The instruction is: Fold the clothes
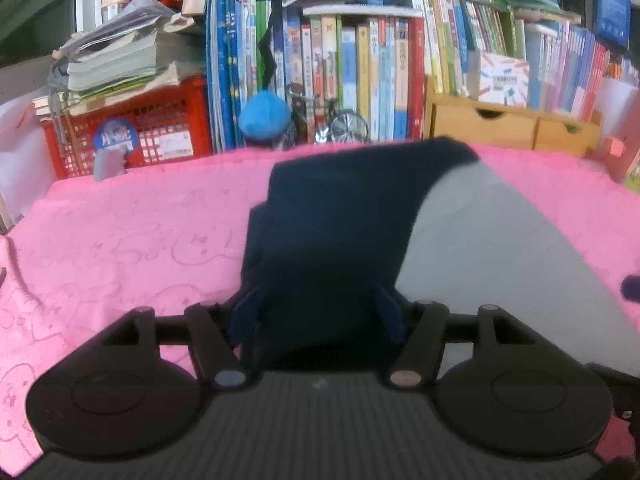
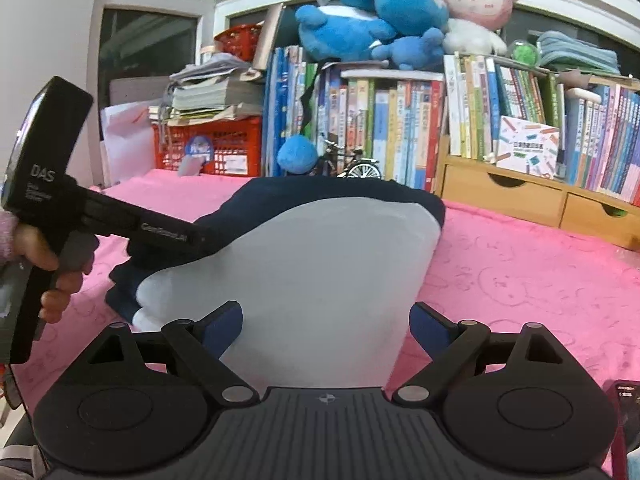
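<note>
Garment [image 1: 332, 216]: navy and pale grey, folded, lying on the pink cloth at centre frame in both wrist views; navy part to the left, grey part [image 2: 320, 264] to the right.
Cloth [image 1: 132, 240]: pink, printed with faint cartoon outlines, covering the table from edge to edge.
Left tool [image 1: 318, 316]: jaws apart, navy fabric lying between the blue pads at lower centre of its own view; whether the pads touch the fabric cannot be told. In the right wrist view its black body [image 2: 132, 224] reaches in from the left edge onto the navy part.
Left hand [image 2: 44, 264]: gripping the tool's handle at the left edge of the right wrist view, a pink sleeve cuff just showing.
Right tool [image 2: 326, 326]: jaws wide, the grey part's near end between the pads, clear of both.
Backdrop: books [image 2: 400, 128] in rows across the upper frame, blue plush toys [image 2: 372, 20] on top, red crate [image 1: 132, 132] at left, wooden drawers [image 2: 520, 196] at right.
</note>
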Available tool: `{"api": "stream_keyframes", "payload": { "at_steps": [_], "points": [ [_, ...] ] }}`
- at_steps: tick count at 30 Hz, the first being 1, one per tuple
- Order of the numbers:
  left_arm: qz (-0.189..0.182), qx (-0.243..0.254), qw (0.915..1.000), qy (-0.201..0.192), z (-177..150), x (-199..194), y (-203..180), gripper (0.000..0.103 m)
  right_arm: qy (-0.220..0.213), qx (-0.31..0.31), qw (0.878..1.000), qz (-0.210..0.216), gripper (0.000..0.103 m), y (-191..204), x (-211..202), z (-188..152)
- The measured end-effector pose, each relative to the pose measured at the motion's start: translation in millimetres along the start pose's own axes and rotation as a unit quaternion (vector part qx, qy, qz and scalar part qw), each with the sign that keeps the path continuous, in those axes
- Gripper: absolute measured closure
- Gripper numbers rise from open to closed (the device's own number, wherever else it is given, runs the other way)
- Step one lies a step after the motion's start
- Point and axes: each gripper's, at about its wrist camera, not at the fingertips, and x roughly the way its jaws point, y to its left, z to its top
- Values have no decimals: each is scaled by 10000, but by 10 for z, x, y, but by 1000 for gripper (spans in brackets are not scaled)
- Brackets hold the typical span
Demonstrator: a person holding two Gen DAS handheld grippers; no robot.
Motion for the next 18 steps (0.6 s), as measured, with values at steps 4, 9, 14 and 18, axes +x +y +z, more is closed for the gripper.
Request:
{"api": "stream_keyframes", "payload": {
  "at_steps": [4, 9, 14, 18],
  "points": [
    [35, -63, 10000, 69, -185, -12, 220, 28, 109, -155, 9996, -198, 9, -11, -19, -54],
    [-83, -392, 9991, 127, -280, -111, 430, 26, 228, -26, 9989, -399, 7, -196, -98, -177],
    [175, -152, 9997, -17, -281, -253, 437, 25, 233, -107, 9988, -422, 7, -245, -211, -254],
    [611, -98, 9981, 28, -326, -301, 515, 25, 272, -106, 9987, -407, 6, -272, -237, -317]
  ]
}}
